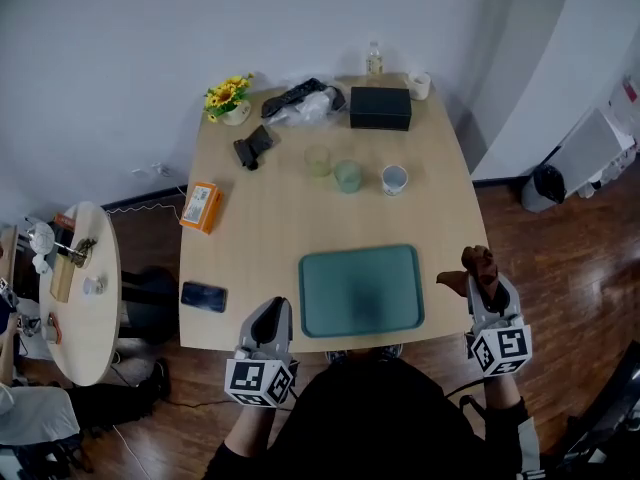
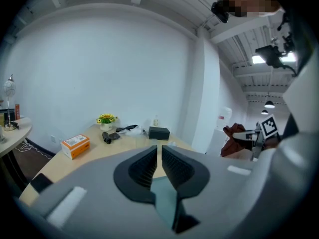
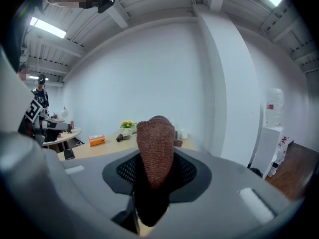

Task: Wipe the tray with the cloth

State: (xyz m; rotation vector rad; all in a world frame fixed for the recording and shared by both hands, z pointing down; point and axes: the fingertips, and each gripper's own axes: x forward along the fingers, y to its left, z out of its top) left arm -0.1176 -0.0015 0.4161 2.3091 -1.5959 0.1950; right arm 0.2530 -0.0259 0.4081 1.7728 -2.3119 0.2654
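A teal tray [image 1: 360,289] lies near the front edge of the wooden table [image 1: 270,218], with nothing on it. My right gripper [image 1: 484,280] hovers past the table's right front corner, shut on a brown knitted cloth [image 1: 476,264], which stands bunched between its jaws in the right gripper view [image 3: 155,148]. My left gripper [image 1: 270,318] is at the table's front edge, left of the tray, shut with nothing between its jaws [image 2: 159,159]. The left gripper view also shows the cloth [image 2: 234,139] in the other gripper at the right.
Behind the tray stand two greenish cups [image 1: 333,169] and a white mug [image 1: 395,178]. A black box [image 1: 380,107], a bottle [image 1: 374,60], flowers [image 1: 229,97], an orange box [image 1: 200,206] and a phone [image 1: 204,296] are also on the table. A small round table [image 1: 80,288] stands left.
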